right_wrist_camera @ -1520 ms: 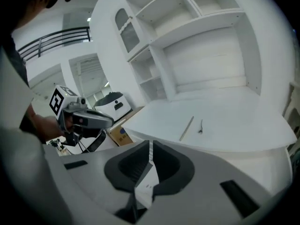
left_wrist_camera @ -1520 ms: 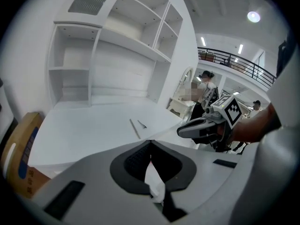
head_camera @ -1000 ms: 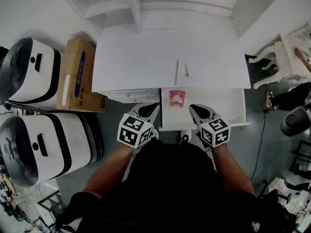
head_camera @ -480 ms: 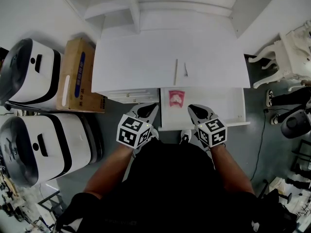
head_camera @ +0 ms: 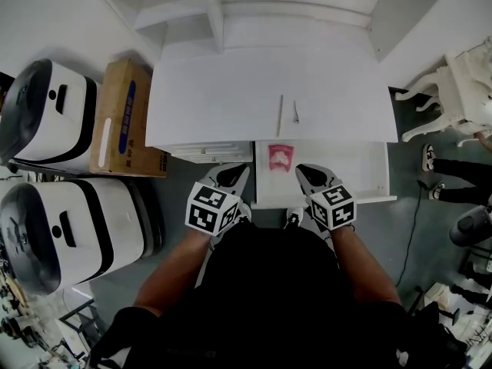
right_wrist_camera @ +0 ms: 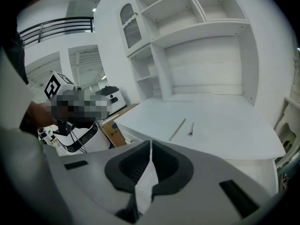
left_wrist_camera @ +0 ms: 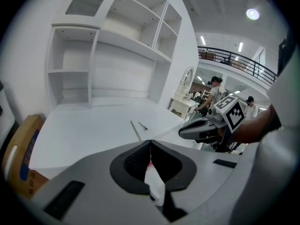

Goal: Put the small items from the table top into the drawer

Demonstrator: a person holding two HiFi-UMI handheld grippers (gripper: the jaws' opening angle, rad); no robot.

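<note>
**Grippers at rest before the desk.** The left gripper and right gripper hang at 6 o'clock of the open drawer. We read both as clenched on nothing, jaws pressed together. A thin rod and a small dark clip-like piece lie side by side on the table top, at 12 o'clock of the drawer. A pink packet lies inside it. We judge the main risk to be the flat rod skidding away from closing jaws. The packet's print, and the blue label on the cardboard box at 9 o'clock, are too small to read.
</note>
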